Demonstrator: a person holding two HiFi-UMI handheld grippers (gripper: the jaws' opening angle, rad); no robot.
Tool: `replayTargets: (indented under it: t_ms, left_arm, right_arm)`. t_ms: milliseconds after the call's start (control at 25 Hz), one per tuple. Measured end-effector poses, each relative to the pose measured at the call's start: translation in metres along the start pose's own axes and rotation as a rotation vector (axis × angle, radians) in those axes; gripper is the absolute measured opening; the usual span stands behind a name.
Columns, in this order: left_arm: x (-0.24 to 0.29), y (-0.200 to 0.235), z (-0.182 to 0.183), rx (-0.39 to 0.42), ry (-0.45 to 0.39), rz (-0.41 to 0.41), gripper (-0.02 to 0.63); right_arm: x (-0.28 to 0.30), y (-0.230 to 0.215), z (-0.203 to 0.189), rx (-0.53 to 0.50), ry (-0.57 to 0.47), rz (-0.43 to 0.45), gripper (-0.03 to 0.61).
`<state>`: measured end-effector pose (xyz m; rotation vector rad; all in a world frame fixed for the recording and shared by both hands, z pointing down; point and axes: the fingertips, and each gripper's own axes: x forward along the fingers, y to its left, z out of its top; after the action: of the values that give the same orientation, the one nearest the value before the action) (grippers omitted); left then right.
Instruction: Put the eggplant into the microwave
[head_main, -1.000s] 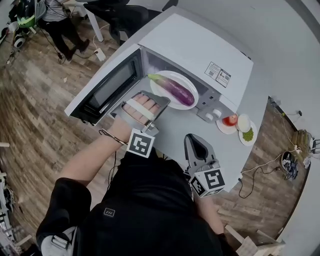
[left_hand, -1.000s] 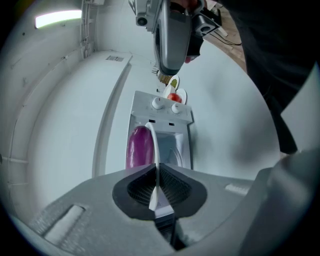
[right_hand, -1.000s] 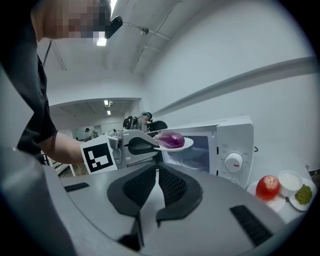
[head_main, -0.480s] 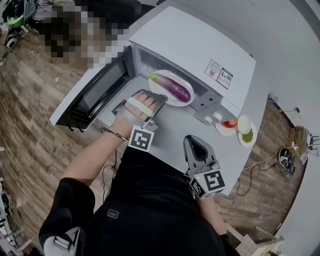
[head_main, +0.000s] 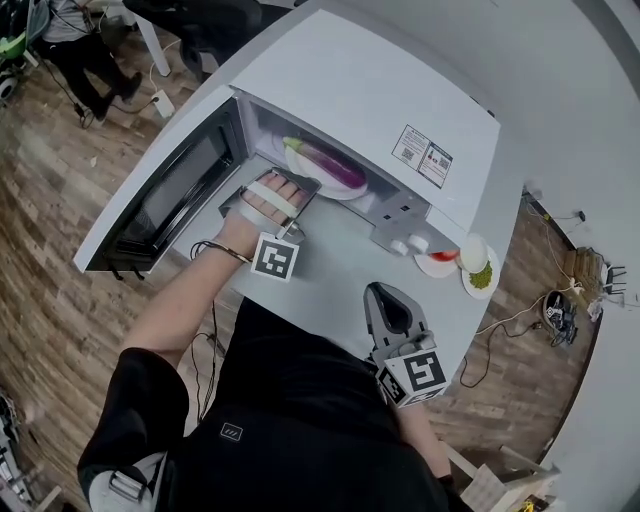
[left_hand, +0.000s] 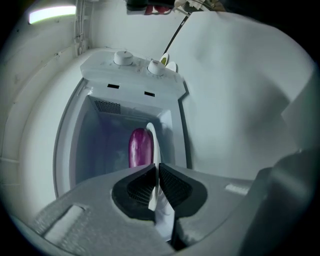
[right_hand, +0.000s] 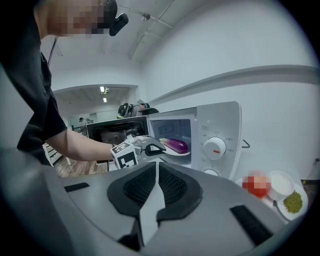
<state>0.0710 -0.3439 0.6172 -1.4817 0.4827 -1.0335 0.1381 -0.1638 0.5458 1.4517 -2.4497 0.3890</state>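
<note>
While the left gripper (head_main: 303, 188) pinches its jaws narrowly on the near rim of the white plate (head_main: 352, 190), the eggplant (head_main: 325, 163) lies lengthwise on that plate at the mouth of the microwave (head_main: 370, 90), partly under the roof of the cavity in the head view. Off toward nine o'clock of the opening the door (head_main: 160, 195) stands swung wide, out of the plate's path. At about five o'clock of the left gripper, the right gripper (head_main: 388, 295) hangs above the near edge of the table (head_main: 330, 250), its jaws closed together on nothing, well apart from the plate. At three o'clock of the microwave, the small dishes (head_main: 470, 268) look to play no part. The step in hand seems to be the insertion itself, with plate and eggplant at the threshold. Whether the plate touches the cavity floor cannot be told. The next move probably calls for sliding the plate level toward twelve o'clock so the eggplant does not roll, deep enough that the near rim clears the door frame. After that it would be set down, the jaws opened, and the gripper drawn straight back toward six o'clock.
</note>
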Motion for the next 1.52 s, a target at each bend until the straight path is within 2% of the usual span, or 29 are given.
replayTargets:
  t_ms: [560, 720, 880, 960, 1080, 1360, 1520]
  left_arm:
    - [0.025, -0.006, -0.004, 0.009, -0.001, -0.039, 0.026]
    - [0.024, -0.009, -0.008, 0.01, 0.001, -0.06, 0.027]
    - [0.024, -0.01, -0.011, -0.004, 0.009, -0.079, 0.07]
    - [0.023, -0.019, -0.01, -0.023, 0.011, -0.137, 0.086]
    - [0.02, -0.043, -0.006, -0.095, -0.009, -0.291, 0.113]
    - [0.007, -0.036, 0.005, -0.202, -0.053, -0.3, 0.117]
    - [0.005, -0.036, -0.009, -0.103, 0.006, -0.302, 0.114]
  right_arm:
    - [-0.011, -0.009, -0.002, 0.04, 0.052, -0.018, 0.026]
    - [-0.01, -0.004, 0.004, 0.042, 0.068, 0.0, 0.026]
    - [-0.009, -0.001, 0.01, 0.043, 0.081, 0.013, 0.026]
    - [-0.009, 0.001, 0.014, 0.042, 0.087, 0.016, 0.026]
    - [-0.01, 0.002, 0.02, 0.034, 0.09, 0.018, 0.026]
    - [-0.016, -0.001, 0.027, 0.046, 0.082, -0.001, 0.026]
    - [-0.019, -0.002, 0.031, 0.061, 0.083, -0.02, 0.026]
